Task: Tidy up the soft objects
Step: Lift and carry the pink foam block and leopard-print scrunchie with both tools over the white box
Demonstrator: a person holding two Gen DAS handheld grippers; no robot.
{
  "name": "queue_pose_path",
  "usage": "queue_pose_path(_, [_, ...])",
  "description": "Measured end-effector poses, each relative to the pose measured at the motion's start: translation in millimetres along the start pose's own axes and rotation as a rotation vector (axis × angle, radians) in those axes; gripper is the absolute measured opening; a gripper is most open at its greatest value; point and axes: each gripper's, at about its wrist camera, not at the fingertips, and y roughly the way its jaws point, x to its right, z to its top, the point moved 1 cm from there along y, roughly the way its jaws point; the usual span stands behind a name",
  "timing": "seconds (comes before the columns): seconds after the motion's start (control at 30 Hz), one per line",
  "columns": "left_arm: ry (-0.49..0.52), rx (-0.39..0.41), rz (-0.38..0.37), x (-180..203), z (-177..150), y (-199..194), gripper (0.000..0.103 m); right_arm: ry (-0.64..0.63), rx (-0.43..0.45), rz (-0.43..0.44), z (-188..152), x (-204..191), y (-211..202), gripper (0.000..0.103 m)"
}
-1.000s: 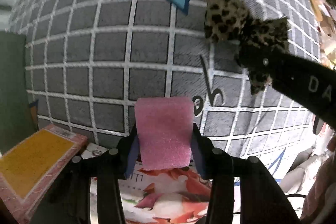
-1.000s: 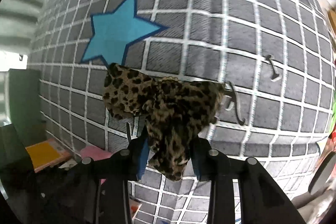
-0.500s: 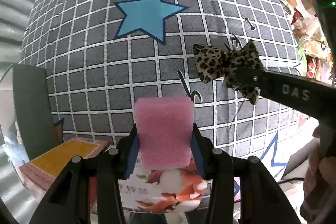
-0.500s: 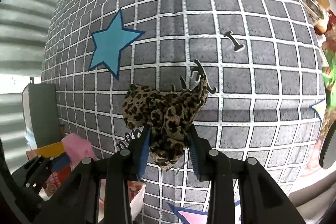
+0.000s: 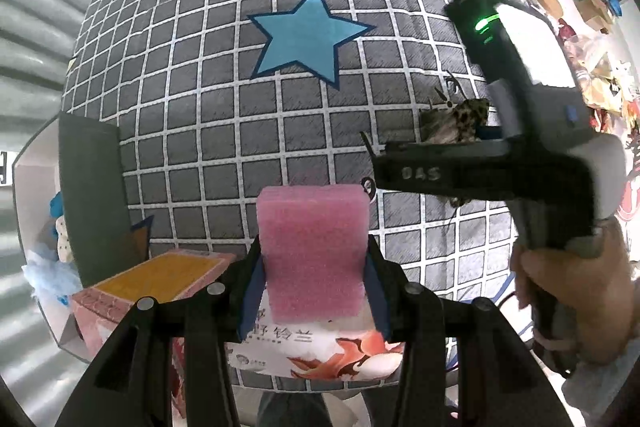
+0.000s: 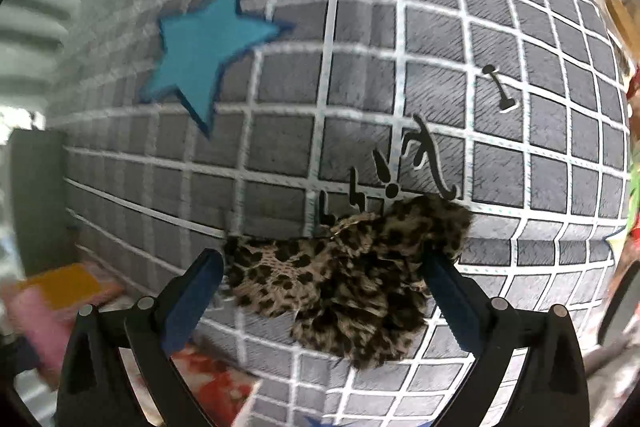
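The right claw (image 6: pixel 320 291) is spread wide, and the leopard scrunchie (image 6: pixel 348 283) lies crosswise between its fingers on the bed (image 6: pixel 400 27); the left claw (image 5: pixel 312 291) pinches the pink sponge (image 5: pixel 314 251).

Grey star-printed checked bedspread (image 5: pixel 224 99)

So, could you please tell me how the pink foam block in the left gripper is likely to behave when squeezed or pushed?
The pink foam block looks porous, so probably very light and springy. It narrows slightly between the left gripper pads, suggesting it compresses easily. Its flat faces make rolling unlikely, though it may slide or tumble if nudged.
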Motion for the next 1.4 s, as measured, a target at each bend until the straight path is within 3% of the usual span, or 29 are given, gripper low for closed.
queue_pose_path(0.13, [-0.01, -0.007, 0.005, -3, -2, 2, 0.049, -0.082, -0.042, -0.1, -8, -11, 16, 0.103])
queue_pose_path(0.23, [-0.014, -0.008, 0.005, -4, -2, 3, 0.049, -0.079, -0.037, -0.097, -13, -10, 13, 0.099])
queue_pose_path(0.37, [0.001, 0.009, 0.011, -2, -2, -1, 0.049, -0.078, -0.006, -0.092, -23, 0, -2, 0.044])
queue_pose_path(0.4, [0.002, 0.013, 0.011, -2, -2, -2, 0.049, -0.06, -0.012, -0.064, -25, 6, -3, 0.037])
queue_pose_path(0.6, [-0.002, 0.063, 0.0, -6, -2, -17, 0.049, 0.061, 0.021, 0.077, -33, 29, -32, 0.037])
queue_pose_path(0.8, [0.022, 0.122, -0.035, -17, -2, -35, 0.049, 0.106, 0.112, 0.139, -37, 15, -80, 0.037])
queue_pose_path(1.03, [0.051, 0.199, -0.075, -55, -10, -61, 0.049, 0.136, 0.205, 0.162, -40, -37, -124, 0.037])
queue_pose_path(1.23, [-0.009, 0.256, -0.09, -111, -19, -84, 0.049, 0.18, 0.233, 0.192, -44, -59, -143, 0.037])
queue_pose_path(1.4, [-0.067, 0.295, -0.081, -154, -27, -96, 0.049, 0.144, 0.257, 0.137, -41, -83, -155, 0.037])
